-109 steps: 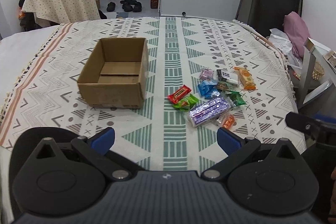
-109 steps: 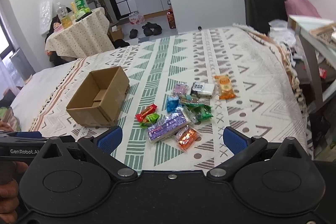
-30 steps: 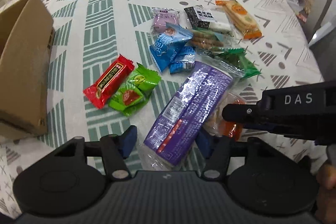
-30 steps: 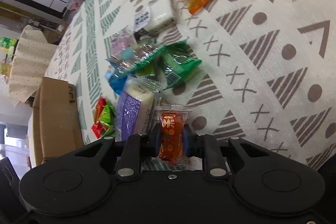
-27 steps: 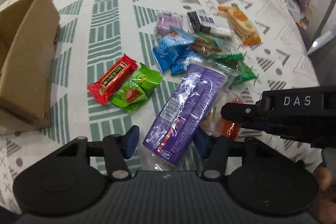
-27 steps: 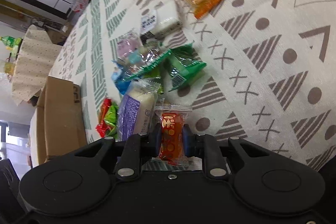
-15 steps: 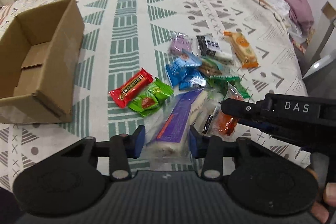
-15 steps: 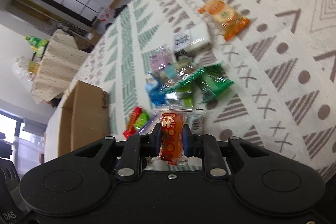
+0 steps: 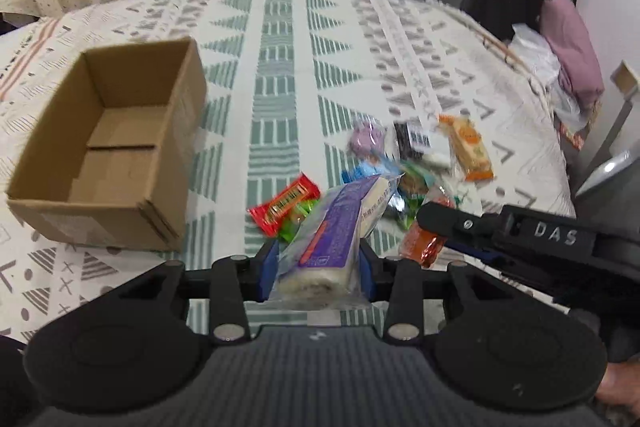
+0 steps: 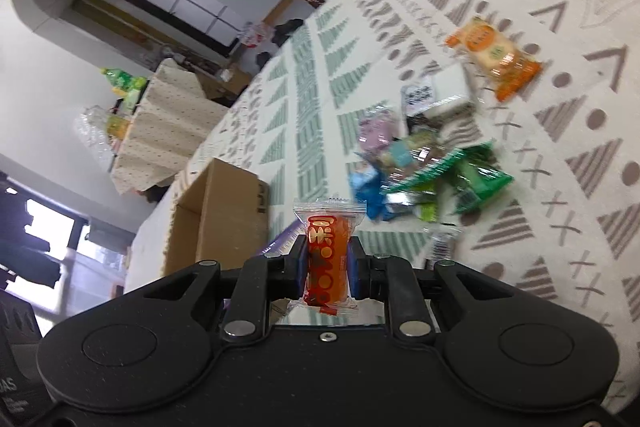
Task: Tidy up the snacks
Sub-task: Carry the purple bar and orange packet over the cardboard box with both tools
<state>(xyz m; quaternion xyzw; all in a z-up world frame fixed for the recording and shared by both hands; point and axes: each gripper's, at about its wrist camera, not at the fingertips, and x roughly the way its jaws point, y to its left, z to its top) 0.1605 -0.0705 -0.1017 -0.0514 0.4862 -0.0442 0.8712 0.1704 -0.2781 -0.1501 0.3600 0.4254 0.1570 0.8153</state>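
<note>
The box point(image 9: 108, 151) stood open on the patterned cloth point(image 9: 276, 67), nothing visible inside. The left gripper point(image 9: 316, 267) pinched a purple pack point(image 9: 340, 227); the right gripper point(image 10: 327, 267) clamped an orange candy point(image 10: 326, 259), both lifted above the snack pile point(image 9: 416, 155). "DAS" was readable on the right gripper's side.
</note>
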